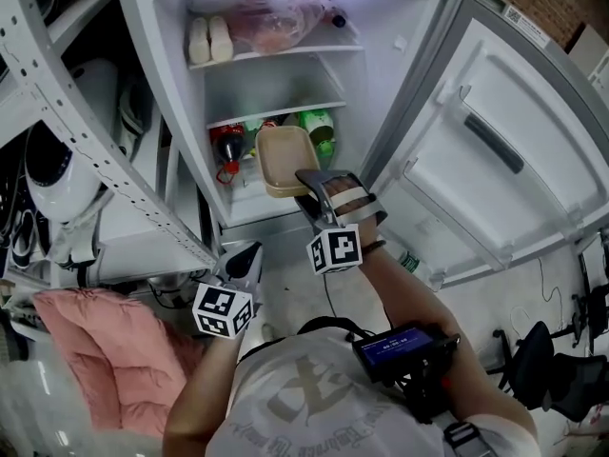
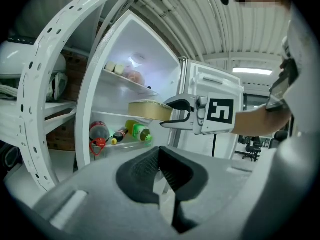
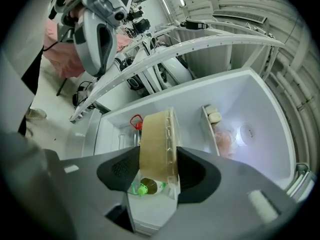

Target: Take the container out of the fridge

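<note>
- The white metal rack (image 1: 95,160) stands close against the left side of the open fridge (image 1: 171,84), so any way out for the load lies toward the person, not leftward.
- The left gripper (image 1: 247,255) hangs low, below the fridge's bottom edge and well apart from the task's thing. Its own view shows the dark pads meeting with nothing between them, so it is the farther and idle hand.
- A red-capped cola bottle (image 1: 228,146) and a green bottle (image 1: 319,127) lie on the lower shelf, behind and beneath the load.
- The beige container (image 1: 285,158) with its clear lid sits level at the mouth of that lower shelf. Its long axis runs straight ahead of the holding jaws into the fridge. Whether its far end has cleared the shelf I cannot tell.
- The right gripper (image 1: 309,184) is clamped on the container's near end, with one pad above the lid and one under the base.
- The fridge door (image 1: 495,160) is swung wide to the right and leaves the front free.
- Judged from this, the coming move is a straight pull back along that axis, held level.
</note>
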`<state>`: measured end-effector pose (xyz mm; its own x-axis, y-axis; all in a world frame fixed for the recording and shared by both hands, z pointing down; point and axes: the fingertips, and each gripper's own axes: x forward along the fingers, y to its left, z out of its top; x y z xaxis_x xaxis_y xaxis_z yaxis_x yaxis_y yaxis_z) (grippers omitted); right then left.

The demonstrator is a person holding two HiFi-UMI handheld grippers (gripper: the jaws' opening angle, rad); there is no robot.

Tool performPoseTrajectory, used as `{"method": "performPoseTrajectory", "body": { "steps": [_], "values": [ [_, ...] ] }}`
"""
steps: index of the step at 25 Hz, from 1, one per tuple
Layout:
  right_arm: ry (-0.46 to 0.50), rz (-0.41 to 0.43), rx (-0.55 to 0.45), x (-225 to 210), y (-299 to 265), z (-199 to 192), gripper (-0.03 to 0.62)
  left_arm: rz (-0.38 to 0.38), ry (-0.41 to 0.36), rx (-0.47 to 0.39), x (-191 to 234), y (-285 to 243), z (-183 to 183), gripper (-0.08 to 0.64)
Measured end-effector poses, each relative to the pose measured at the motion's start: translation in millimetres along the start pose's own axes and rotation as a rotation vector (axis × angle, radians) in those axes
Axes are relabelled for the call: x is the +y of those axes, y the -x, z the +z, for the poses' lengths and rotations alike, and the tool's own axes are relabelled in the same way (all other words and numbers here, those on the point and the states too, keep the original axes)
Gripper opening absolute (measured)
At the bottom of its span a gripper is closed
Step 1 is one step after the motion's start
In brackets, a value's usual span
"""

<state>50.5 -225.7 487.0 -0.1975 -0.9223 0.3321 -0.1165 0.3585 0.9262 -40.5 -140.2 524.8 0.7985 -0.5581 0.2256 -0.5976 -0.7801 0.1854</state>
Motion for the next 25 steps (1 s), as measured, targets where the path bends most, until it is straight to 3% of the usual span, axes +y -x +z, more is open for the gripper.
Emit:
{"method": "performPoseTrajectory", "body": {
  "steps": [16, 25],
  "values": [
    [0.020, 0.059, -0.152, 39, 59, -16, 0.233, 0.169, 0.049, -0.001, -47, 14, -20, 0.002],
    [0.061, 0.079, -0.249, 59, 94, -3, 0.232, 0.259, 0.058, -0.024, -70, 40, -29, 0.002]
  ]
}}
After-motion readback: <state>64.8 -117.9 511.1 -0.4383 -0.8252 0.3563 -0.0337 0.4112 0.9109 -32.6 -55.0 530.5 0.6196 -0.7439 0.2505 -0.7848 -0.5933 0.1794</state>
